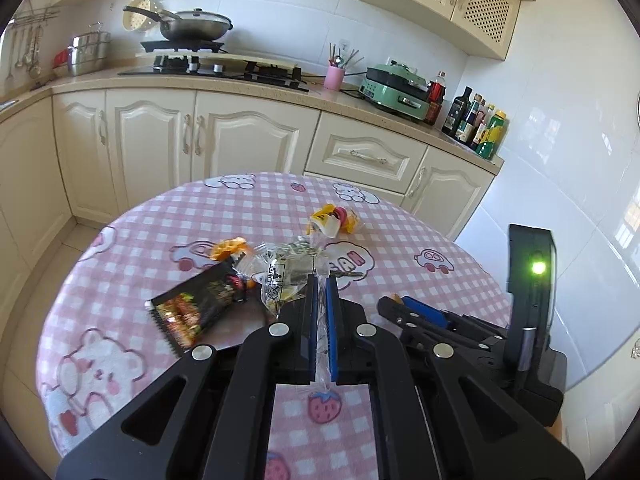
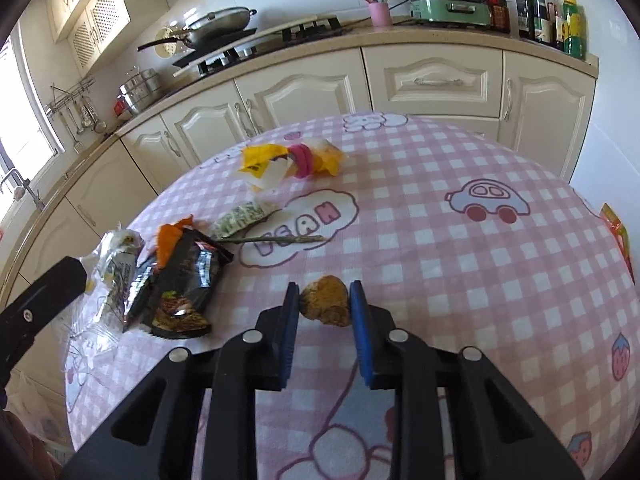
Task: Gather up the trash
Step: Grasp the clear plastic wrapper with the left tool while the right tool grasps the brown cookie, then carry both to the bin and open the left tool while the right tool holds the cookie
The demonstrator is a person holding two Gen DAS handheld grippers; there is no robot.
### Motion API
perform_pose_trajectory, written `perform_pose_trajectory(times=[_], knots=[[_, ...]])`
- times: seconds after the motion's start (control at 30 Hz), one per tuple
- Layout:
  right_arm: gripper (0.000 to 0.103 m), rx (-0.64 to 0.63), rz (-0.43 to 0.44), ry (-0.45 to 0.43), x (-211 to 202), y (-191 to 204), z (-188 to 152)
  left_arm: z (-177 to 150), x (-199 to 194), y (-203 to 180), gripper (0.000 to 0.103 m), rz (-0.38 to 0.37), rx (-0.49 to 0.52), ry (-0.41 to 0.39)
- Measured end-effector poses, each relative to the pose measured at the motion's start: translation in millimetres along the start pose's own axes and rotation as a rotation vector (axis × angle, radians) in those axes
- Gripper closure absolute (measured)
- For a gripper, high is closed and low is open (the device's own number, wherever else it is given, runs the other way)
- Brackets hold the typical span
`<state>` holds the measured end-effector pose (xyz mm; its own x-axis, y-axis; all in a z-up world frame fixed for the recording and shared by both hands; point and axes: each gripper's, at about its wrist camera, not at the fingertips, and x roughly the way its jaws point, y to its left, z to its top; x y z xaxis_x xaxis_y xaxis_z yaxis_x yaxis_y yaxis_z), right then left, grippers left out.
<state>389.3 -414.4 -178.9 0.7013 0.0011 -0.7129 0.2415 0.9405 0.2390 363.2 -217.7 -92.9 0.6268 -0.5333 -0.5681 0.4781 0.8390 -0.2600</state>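
- Trash sits scattered on your round table (image 2: 460, 248) w/ the pink checked cloth: a black snack packet (image 2: 182, 280), a clear plastic wrapper (image 1: 280, 280), a green-speckled wrapper (image 2: 244, 220), a thin green stick (image 2: 276, 239), an orange scrap (image 2: 170, 236), and a yellow-and-pink wrapper pile (image 2: 296, 160) toward the far edge.
- Your left gripper (image 1: 322, 280) is pressed together — a strip of clear plastic film is pinched between its blue pads; the clear wrapper hangs just left of the tips.
- Your right gripper (image 2: 325, 294) has a brown crumpled lump (image 2: 326, 306) between its pads, both pads touching its sides — so it's clamped on the lump, over the cloth on the near part of the table.
- Black packet lies just left of the lump, partly over the orange scrap.
- An orange-and-green packet (image 2: 618, 236) is at the table's right edge, well apart from the rest.
- Behind: counter (image 1: 280, 88) w/ wok (image 1: 196, 26), pink utensil cup (image 1: 334, 76), green appliance (image 1: 396, 88), bottles (image 1: 478, 124).
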Motion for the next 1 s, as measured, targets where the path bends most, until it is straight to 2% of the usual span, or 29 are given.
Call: perform_pose_trajectory(times=[0.17,0.53,0.77,1.0], knots=[[0.078,-0.038,0.065,-0.037,-26,34,-3,-3,-31,21,0.1,0.047,-0.033,-0.028],[0.078,-0.202,0.247,-0.08,-76,160,-25,-25,-123,99,0.1,0.186,-0.141,-0.119],[0.078,-0.309,0.358,-0.039,-82,246,-54,-51,-178,162,0.1,0.282,-0.236,-0.148],[0.078,-0.393,0.456,0.051,-63,326,-90,-84,-211,227,0.1,0.374,-0.344,-0.132]])
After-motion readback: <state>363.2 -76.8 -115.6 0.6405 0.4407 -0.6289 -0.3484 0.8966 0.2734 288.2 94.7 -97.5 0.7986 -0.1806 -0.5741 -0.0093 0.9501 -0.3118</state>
